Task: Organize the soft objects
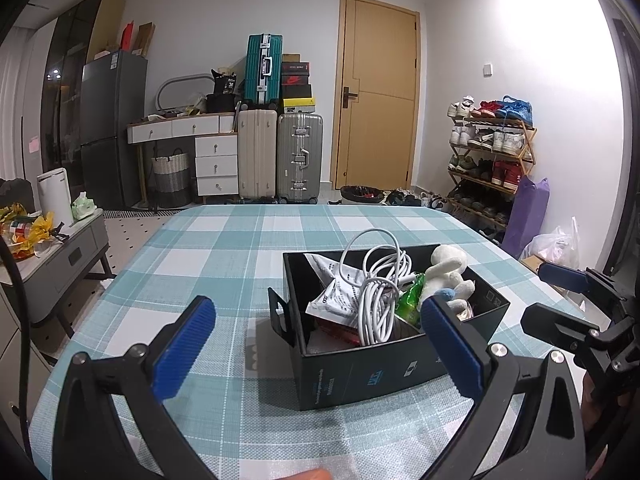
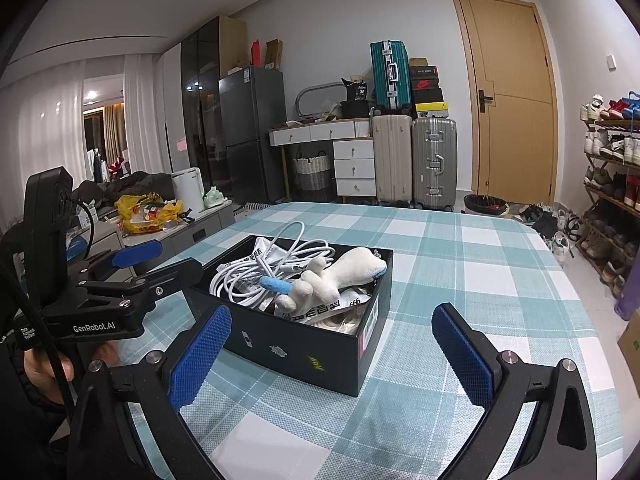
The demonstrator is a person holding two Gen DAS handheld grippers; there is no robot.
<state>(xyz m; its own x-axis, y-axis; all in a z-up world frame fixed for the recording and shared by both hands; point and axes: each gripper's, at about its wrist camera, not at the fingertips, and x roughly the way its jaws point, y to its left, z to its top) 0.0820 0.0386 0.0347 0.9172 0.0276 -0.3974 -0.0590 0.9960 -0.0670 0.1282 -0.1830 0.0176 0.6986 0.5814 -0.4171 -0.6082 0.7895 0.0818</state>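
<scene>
A black open box (image 1: 376, 376) (image 2: 304, 352) stands on the checked tablecloth. In it lie a white plush toy (image 1: 446, 276) (image 2: 340, 276) with blue parts, a coiled white cable (image 1: 378, 292) (image 2: 256, 268), white paper packets (image 1: 336, 300) (image 2: 332, 306) and a green packet (image 1: 410, 300). My left gripper (image 1: 320, 356) is open and empty, just short of the box's near left side; it also shows in the right wrist view (image 2: 160, 258). My right gripper (image 2: 332, 356) is open and empty in front of the box's near corner; it also shows in the left wrist view (image 1: 552, 296).
The teal and white checked table (image 1: 224, 256) (image 2: 460, 264) extends beyond the box. A grey side cabinet (image 1: 60, 256) with clutter stands to the left. Suitcases (image 1: 280, 156), a door and a shoe rack (image 1: 488, 160) line the far wall.
</scene>
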